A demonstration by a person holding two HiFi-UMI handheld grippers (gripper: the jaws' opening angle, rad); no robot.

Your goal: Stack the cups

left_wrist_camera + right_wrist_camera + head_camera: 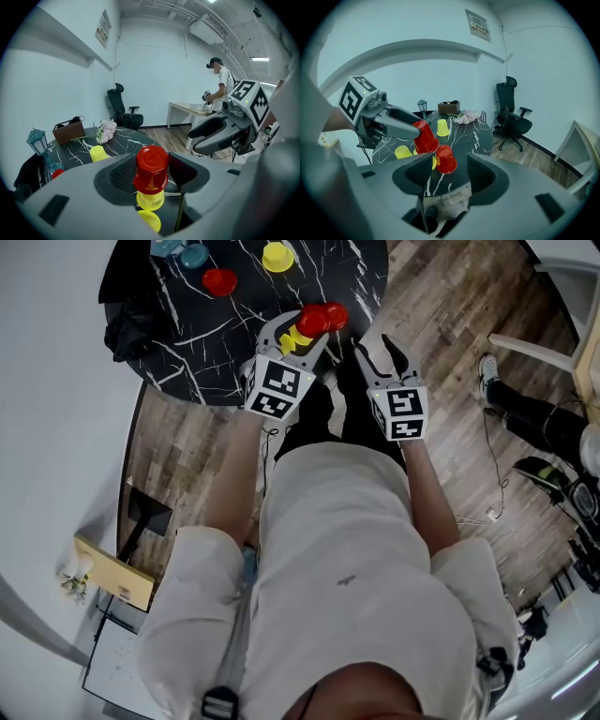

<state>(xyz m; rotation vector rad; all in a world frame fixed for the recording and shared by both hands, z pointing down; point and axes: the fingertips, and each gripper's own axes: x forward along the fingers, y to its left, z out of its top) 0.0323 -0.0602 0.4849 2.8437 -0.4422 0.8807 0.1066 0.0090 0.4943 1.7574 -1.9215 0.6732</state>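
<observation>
Gripping an upside-down red cup (151,168) by its sides, your left gripper (152,174) is pressing both jaws against it and holding it tilted above the near edge of the round, black marbled bench (187,324). Right under that cup a yellow cup (150,199) is sitting mouth-down on the bench, and another yellow cup (151,221) is lying closer to you. You cannot tell whether the held cup is touching the one beneath it.

A second red cup (446,159) is standing mouth-down just beside them, also at the near edge. Your right gripper (450,176) is hanging just short of that edge, over the wooden floor (441,306). Its jaws are standing apart with nothing between them, and they are pointing toward the second red cup.

Toward the far edge, a third red cup (219,281) and a far yellow cup (277,256) are standing mouth-down, well apart from the near group. A teal lantern (37,140), a brown box (69,131) and some pink flowers (106,131) are sharing that far side of the bench.
</observation>
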